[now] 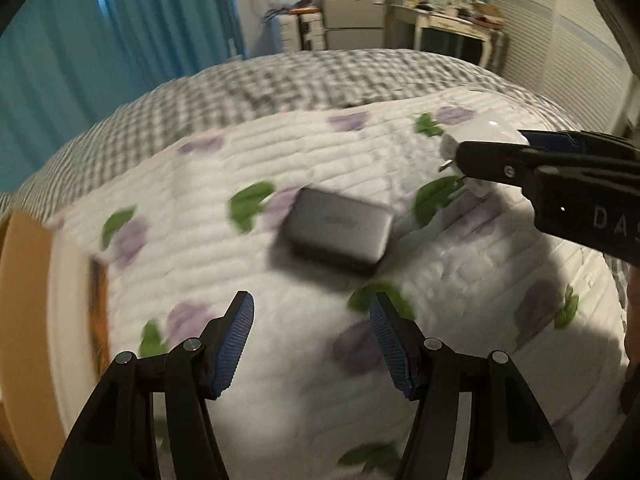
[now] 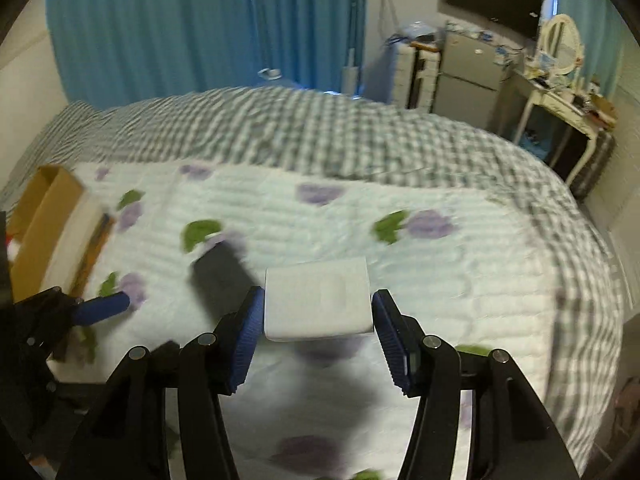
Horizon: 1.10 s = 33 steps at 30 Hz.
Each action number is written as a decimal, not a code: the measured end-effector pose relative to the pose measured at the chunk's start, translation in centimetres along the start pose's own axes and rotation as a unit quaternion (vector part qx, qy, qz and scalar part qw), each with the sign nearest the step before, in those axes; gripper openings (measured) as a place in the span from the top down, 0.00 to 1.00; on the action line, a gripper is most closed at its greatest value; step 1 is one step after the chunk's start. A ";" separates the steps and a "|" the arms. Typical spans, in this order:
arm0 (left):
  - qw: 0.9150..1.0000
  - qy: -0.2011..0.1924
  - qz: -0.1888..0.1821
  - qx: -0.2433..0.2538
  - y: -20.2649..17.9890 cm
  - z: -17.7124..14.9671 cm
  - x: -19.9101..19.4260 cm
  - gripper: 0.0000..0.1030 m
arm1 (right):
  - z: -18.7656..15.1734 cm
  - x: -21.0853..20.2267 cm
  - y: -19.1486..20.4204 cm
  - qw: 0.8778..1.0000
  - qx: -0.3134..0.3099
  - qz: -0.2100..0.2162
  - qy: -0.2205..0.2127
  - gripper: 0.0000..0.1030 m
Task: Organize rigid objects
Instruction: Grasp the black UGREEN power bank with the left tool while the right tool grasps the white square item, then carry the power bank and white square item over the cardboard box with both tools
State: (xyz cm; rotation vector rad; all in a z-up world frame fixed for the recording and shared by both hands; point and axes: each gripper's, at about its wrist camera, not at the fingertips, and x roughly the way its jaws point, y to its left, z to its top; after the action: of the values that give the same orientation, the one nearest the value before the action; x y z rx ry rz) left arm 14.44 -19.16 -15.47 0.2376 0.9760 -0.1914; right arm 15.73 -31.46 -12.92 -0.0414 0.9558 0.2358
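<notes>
A dark grey rectangular block (image 1: 338,234) lies flat on the quilted floral bedspread (image 1: 280,168), ahead of my left gripper (image 1: 312,344), which is open and empty above the bed. It also shows in the right wrist view (image 2: 220,272). My right gripper (image 2: 318,334) is shut on a white charger block (image 2: 318,304), held between its blue pads above the bed. In the left wrist view the right gripper (image 1: 532,160) comes in from the right with the white charger (image 1: 480,136) behind its finger. The left gripper shows at the left of the right wrist view (image 2: 100,308).
A cardboard box (image 2: 44,216) stands on the bed at the left, also seen in the left wrist view (image 1: 24,300). A grey checked blanket (image 2: 320,136) covers the far bed. Blue curtains, a small fridge (image 2: 468,80) and a dressing table (image 2: 560,96) stand beyond.
</notes>
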 end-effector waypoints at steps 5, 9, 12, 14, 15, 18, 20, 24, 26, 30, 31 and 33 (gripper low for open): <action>1.000 -0.005 0.006 0.026 -1.3 1.5 2.2 0.38 | 0.1 1.3 -2.7 0.999 0.039 0.017 0.010 0.47; 1.000 -0.010 -0.010 0.022 -1.0 2.4 3.5 0.35 | 0.1 2.4 -3.5 0.999 0.044 0.023 0.018 0.47; 0.999 -0.015 -0.009 0.040 -1.1 3.1 4.4 0.29 | 0.3 3.0 -3.8 0.999 0.041 0.025 0.017 0.47; 0.999 -0.015 -0.016 0.046 -1.2 3.4 5.1 0.28 | 0.3 3.2 -3.8 0.999 0.041 0.026 0.019 0.47; 0.999 -0.013 -0.020 0.048 -1.2 3.6 5.5 0.27 | 0.3 3.3 -3.8 0.999 0.040 0.026 0.019 0.47; 0.998 -0.011 -0.027 0.053 -1.3 4.1 6.6 0.26 | 0.2 3.3 -3.7 0.999 0.039 0.026 0.018 0.47; 0.998 -0.012 -0.029 0.048 -1.4 4.4 7.3 0.26 | 0.2 3.3 -3.7 0.999 0.040 0.026 0.019 0.47; 0.999 -0.022 -0.041 0.028 -0.9 4.9 7.8 0.26 | 0.1 3.4 -3.5 0.999 0.037 0.024 0.020 0.47; 0.999 -0.023 -0.038 0.027 -1.0 4.8 7.7 0.27 | 0.0 3.4 -3.5 0.999 0.036 0.023 0.020 0.47; 0.999 -0.018 -0.020 0.035 -1.4 4.0 6.9 0.28 | -0.1 3.3 -3.4 0.999 0.035 0.022 0.017 0.47; 0.999 -0.016 -0.016 0.034 -1.4 3.8 6.6 0.28 | -0.1 3.2 -3.3 0.999 0.033 0.021 0.015 0.47; 0.999 -0.008 -0.009 0.030 -1.5 3.3 6.0 0.28 | -0.3 2.9 -3.3 0.999 0.030 0.019 0.011 0.47</action>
State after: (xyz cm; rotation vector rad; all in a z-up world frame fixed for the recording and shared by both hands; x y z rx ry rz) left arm 20.00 -21.85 -18.89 0.2828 0.9581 -0.2387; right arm 17.79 -34.16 -15.64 0.0301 0.9853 0.2418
